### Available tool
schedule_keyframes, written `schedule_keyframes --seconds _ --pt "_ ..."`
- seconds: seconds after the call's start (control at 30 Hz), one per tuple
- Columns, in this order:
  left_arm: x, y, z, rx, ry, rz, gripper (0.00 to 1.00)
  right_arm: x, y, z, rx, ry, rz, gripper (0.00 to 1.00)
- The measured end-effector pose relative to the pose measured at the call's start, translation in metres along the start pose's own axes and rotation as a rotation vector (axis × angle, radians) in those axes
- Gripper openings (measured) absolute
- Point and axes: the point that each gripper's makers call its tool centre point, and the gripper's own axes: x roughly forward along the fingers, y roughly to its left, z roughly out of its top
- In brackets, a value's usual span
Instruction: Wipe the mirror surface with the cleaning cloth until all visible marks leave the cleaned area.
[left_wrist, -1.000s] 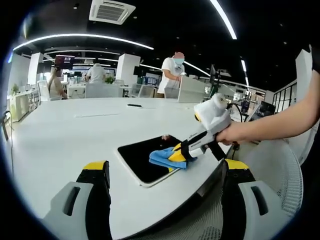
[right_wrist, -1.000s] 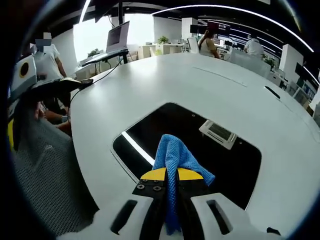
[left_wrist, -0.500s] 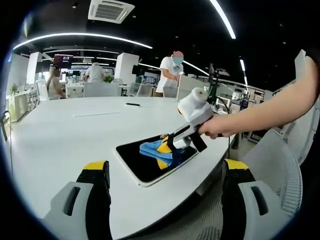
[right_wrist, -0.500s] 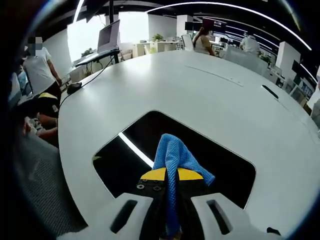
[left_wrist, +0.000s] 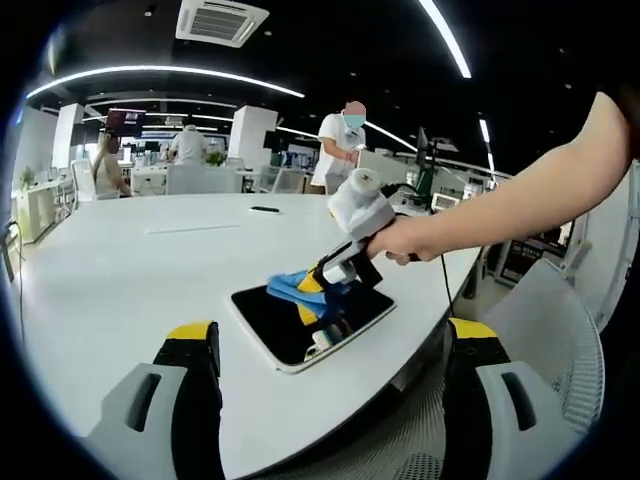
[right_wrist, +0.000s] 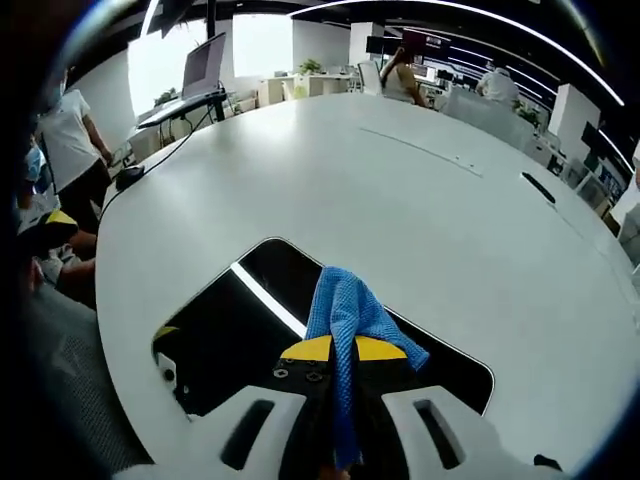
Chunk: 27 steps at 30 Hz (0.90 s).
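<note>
Your right hand-held gripper has its jaws closed tight on the blue cleaning cloth, which is pressed onto the far edge of the mirror. The mirror lies flat on the white surface, near its rounded front edge. Your left hand-held gripper hangs well back from the mirror, jaws spread wide and holding nothing. Your right hand grips the tool handle.
</note>
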Motion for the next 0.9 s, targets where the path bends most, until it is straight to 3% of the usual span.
schedule_keyframes --seconds 0.43,0.9 --pt "0.0 0.0 0.0 -0.001 0.001 0.001 0.91 0.015 -0.019 0.011 0.024 0.002 -0.018 0.01" --pt "-0.001 -0.001 0.002 -0.001 -0.011 -0.001 0.9 0.011 -0.012 0.01 0.024 0.004 -0.011 0.01"
